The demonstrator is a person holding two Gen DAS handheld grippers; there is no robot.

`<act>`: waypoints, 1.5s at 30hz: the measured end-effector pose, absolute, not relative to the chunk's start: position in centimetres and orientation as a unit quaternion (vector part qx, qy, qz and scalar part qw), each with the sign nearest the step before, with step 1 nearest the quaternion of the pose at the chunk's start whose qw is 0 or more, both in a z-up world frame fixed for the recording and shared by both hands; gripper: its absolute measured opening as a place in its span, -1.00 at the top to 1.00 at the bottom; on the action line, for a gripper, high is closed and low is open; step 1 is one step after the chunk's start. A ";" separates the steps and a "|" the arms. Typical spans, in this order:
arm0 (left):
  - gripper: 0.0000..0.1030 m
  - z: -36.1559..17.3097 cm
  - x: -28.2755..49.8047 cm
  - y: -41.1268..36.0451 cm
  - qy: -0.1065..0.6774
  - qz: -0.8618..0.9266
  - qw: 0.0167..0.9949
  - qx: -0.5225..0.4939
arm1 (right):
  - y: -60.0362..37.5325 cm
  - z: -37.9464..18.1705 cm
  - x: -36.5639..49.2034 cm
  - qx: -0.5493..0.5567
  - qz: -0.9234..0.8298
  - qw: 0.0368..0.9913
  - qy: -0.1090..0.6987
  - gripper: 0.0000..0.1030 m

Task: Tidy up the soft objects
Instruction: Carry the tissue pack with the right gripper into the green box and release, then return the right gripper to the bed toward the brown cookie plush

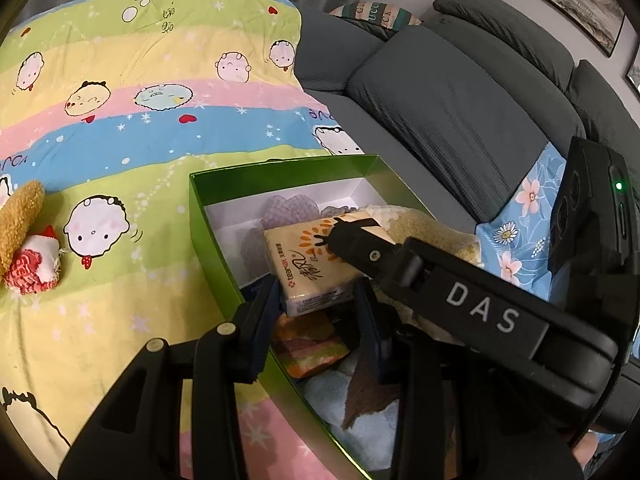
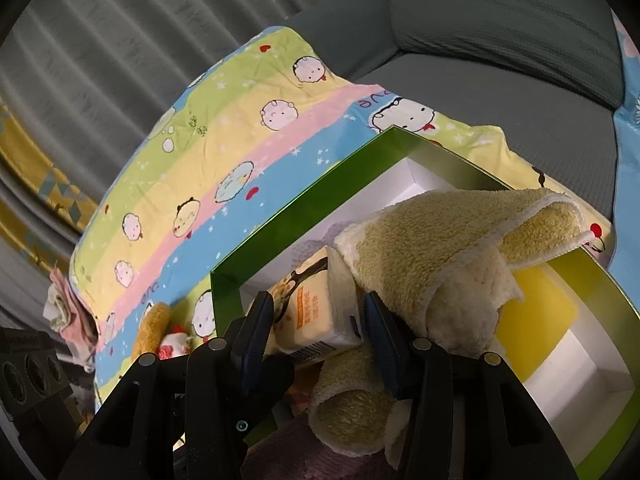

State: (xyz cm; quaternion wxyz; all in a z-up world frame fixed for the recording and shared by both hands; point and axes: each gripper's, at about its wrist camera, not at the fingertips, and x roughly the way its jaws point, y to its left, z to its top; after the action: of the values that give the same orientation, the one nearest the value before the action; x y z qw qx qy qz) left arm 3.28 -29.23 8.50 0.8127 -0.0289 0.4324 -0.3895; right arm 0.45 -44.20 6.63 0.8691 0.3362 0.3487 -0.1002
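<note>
- The tissue pack [image 1: 316, 268] lies inside the green box [image 1: 212, 236]: light, squashy, slick wrapper; probably best pinched across its short sides.
- Left tongs [image 1: 320, 312] clamp its near end.
- Right tongs [image 2: 316, 332] flank its other end; contact unclear.
- A yellow fleece towel [image 2: 448, 248] drapes at 3 o'clock.
- A cartoon quilt [image 1: 120, 120] lies underneath.

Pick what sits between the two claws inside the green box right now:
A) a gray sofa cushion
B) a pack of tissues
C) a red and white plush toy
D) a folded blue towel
B: the tissue pack sits between the fingers of the left claw and the right claw inside the green box, beside the yellow towel.
</note>
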 end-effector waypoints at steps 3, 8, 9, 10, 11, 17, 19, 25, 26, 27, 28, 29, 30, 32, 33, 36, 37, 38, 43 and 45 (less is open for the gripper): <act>0.26 8.5 3.3 -29.2 0.434 -0.387 0.813 -0.030 | -44.4 6.6 0.2 0.344 -0.096 0.869 0.343 0.02; 0.29 8.7 3.5 -28.4 0.460 -0.391 0.794 -0.065 | -44.3 7.7 -1.1 0.337 -0.102 0.881 0.318 0.02; 0.29 8.9 3.3 -28.2 0.459 -0.392 0.794 -0.062 | -44.4 7.9 -1.4 0.340 -0.106 0.882 0.309 0.02; 0.29 9.3 2.9 -27.8 0.450 -0.391 0.801 -0.054 | -44.6 8.1 -1.8 0.345 -0.109 0.882 0.301 0.02; 0.28 9.7 2.5 -27.5 0.440 -0.389 0.808 -0.049 | -44.6 8.3 -2.2 0.346 -0.109 0.884 0.295 0.02; 0.26 11.4 0.5 -23.2 0.408 -0.377 0.830 -0.049 | -44.5 9.7 -3.7 0.329 -0.144 0.894 0.269 -0.18; 0.21 11.5 -0.2 -20.8 0.402 -0.362 0.838 -0.066 | -44.4 10.1 -4.2 0.331 -0.159 0.893 0.259 -0.23; -0.16 10.4 -2.5 -13.5 0.403 -0.280 0.869 -0.066 | -43.2 10.9 -5.8 0.322 -0.170 0.899 0.243 -0.50; -0.29 10.3 -2.9 -12.5 0.400 -0.269 0.874 -0.063 | -42.9 11.1 -6.0 0.314 -0.175 0.901 0.243 -0.51; -0.30 10.2 -3.4 -11.0 0.394 -0.255 0.881 -0.061 | -42.7 11.2 -6.2 0.309 -0.179 0.902 0.242 -0.57; -0.30 10.1 -3.8 -9.7 0.388 -0.243 0.887 -0.061 | -42.4 11.4 -6.5 0.304 -0.184 0.904 0.238 -0.63; -0.30 10.0 -3.9 -8.6 0.385 -0.235 0.891 -0.062 | -42.0 11.7 -6.9 0.299 -0.188 0.907 0.231 -0.65; -0.34 9.9 -4.3 -7.2 0.380 -0.224 0.895 -0.066 | -41.6 11.9 -7.3 0.295 -0.189 0.909 0.225 -0.66; -0.47 9.6 -4.7 -5.3 0.374 -0.213 0.899 -0.076 | -40.7 12.5 -7.8 0.285 -0.185 0.917 0.207 -0.68; -0.49 9.4 -4.8 -4.3 0.371 -0.206 0.902 -0.082 | -40.2 12.7 -7.9 0.281 -0.183 0.921 0.201 -0.79; -0.49 8.8 -5.3 -1.8 0.357 -0.159 0.915 -0.094 | -38.3 13.2 -8.1 0.258 -0.166 0.931 0.199 -0.90; -0.49 8.7 -5.7 -0.7 0.344 -0.140 0.923 -0.101 | -37.4 13.4 -8.1 0.241 -0.160 0.935 0.203 -0.90; -0.50 8.5 -6.1 0.1 0.332 -0.129 0.928 -0.109 | -36.7 13.6 -8.1 0.226 -0.158 0.939 0.205 -0.90; -0.56 8.3 -6.0 1.7 0.336 -0.105 0.927 -0.131 | -32.7 14.1 -7.4 0.159 -0.153 0.954 0.205 -0.90; -0.69 8.4 -5.9 2.0 0.328 -0.109 0.928 -0.139 | -31.5 13.9 -6.9 0.152 -0.137 0.956 0.210 -0.90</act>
State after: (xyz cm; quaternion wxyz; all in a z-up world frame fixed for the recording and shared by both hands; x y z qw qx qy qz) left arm -5.93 1.96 8.44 0.9279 -0.1394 0.3282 -0.1088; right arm -6.90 -31.47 13.93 0.9561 0.1521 0.2099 -0.1367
